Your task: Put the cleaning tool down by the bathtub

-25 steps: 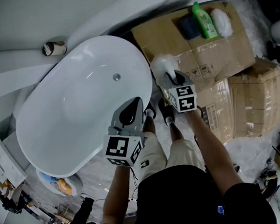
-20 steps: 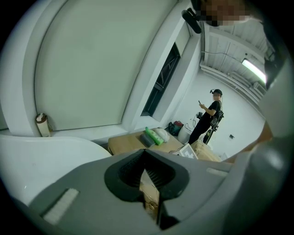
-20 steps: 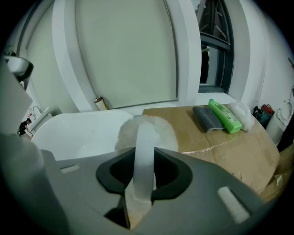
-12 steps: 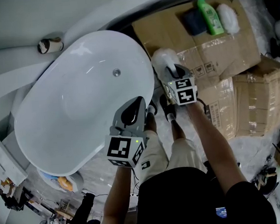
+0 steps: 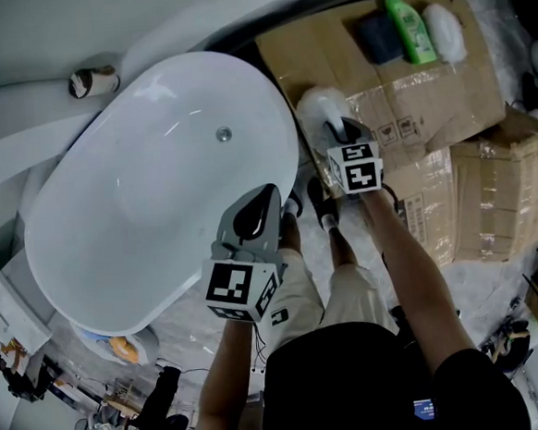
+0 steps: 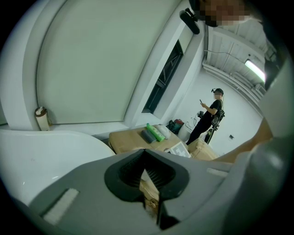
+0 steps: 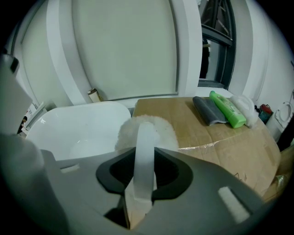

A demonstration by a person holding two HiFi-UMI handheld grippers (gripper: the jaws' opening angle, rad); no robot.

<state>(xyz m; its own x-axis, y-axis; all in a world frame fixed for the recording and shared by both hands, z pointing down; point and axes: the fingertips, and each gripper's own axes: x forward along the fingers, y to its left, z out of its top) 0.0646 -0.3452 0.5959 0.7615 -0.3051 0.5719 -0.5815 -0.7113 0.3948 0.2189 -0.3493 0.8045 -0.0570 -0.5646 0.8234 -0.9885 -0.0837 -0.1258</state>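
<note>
My right gripper (image 5: 341, 131) (image 7: 143, 176) is shut on the white handle of the cleaning tool, a fluffy white brush (image 5: 317, 110) (image 7: 146, 131). The brush head hangs over the near edge of the flat cardboard box (image 5: 384, 84) (image 7: 220, 137), just right of the white bathtub (image 5: 146, 187) (image 7: 73, 131). My left gripper (image 5: 255, 210) (image 6: 146, 176) is shut with nothing in it, held over the tub's near right rim.
On the far part of the cardboard lie a green bottle (image 5: 408, 27) (image 7: 228, 109), a dark grey pad (image 5: 379, 36) (image 7: 209, 110) and a white bundle (image 5: 444, 27). A second box (image 5: 494, 192) stands to the right. A paper roll (image 5: 87, 82) sits behind the tub. A person (image 6: 211, 114) stands far off.
My right gripper has carried the brush slightly right and farther away, toward the cardboard. The left gripper has barely moved.
</note>
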